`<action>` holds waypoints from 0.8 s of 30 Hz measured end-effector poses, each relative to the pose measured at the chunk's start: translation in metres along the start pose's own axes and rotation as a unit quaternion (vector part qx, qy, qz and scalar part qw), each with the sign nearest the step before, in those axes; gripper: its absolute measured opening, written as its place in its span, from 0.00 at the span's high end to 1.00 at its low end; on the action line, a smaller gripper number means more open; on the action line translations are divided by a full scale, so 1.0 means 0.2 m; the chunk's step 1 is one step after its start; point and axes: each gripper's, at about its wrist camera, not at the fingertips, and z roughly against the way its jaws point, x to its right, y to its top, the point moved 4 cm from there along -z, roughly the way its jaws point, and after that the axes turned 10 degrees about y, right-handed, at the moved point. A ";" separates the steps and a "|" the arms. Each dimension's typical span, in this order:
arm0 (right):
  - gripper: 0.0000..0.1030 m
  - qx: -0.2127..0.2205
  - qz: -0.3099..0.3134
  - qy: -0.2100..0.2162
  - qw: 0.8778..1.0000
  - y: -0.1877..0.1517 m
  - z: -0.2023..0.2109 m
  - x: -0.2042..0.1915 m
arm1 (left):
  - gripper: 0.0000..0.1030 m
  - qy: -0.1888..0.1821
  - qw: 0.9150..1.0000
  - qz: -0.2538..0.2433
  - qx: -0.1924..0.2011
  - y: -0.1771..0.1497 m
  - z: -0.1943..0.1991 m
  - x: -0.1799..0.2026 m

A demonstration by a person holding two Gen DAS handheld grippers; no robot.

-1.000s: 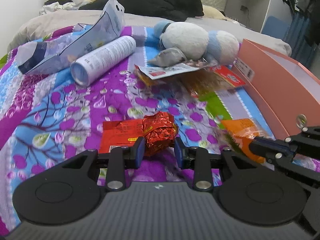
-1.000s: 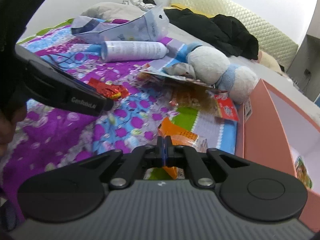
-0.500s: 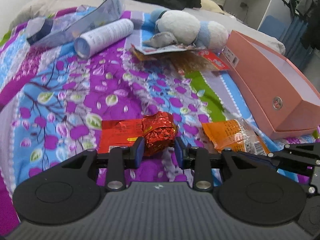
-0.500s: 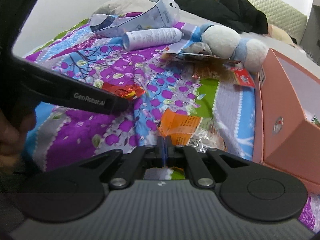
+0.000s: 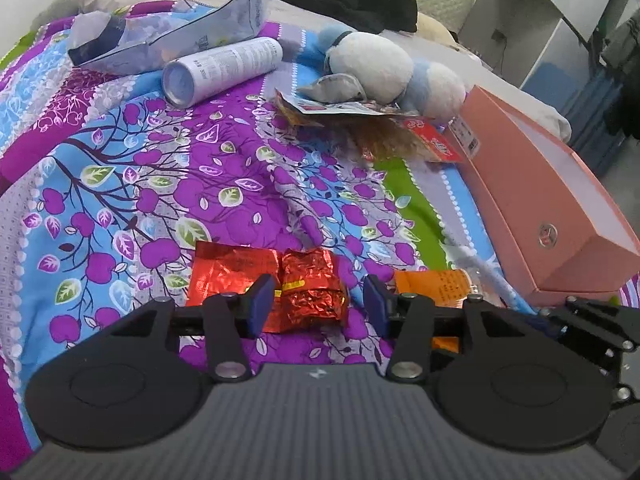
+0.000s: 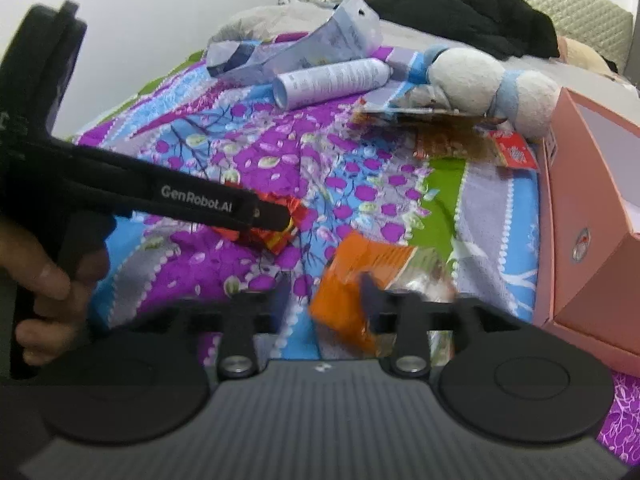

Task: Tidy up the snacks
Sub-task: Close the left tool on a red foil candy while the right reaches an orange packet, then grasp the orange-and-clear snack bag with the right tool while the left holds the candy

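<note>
A red foil snack (image 5: 310, 288) lies on the floral bedspread, with a flat red wrapper (image 5: 230, 270) beside it on the left. My left gripper (image 5: 316, 304) is open, its blue pads either side of the red foil snack, not pressing it. An orange snack packet (image 6: 360, 276) lies to the right; it also shows in the left wrist view (image 5: 434, 290). My right gripper (image 6: 324, 300) is open just over the orange packet, blurred. The left gripper's side (image 6: 224, 204) crosses the right wrist view over the red snack (image 6: 280, 228).
An open pink box (image 5: 540, 200) lies at the right edge of the bed. A white tube (image 5: 224, 70), a grey-blue pouch (image 5: 180, 36), a plush toy (image 5: 384, 68) and more snack packets (image 5: 384, 136) lie further back. Black clothes lie by the headboard.
My left gripper's jaws have widened around the red foil snack. My right gripper has opened from shut and moved over the orange packet. Both views have lifted and tilted down.
</note>
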 end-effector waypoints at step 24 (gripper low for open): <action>0.31 0.008 -0.128 -0.046 0.991 0.00 -0.12 0.33 | 0.54 0.021 0.999 -0.028 -0.006 0.00 -0.15 0.02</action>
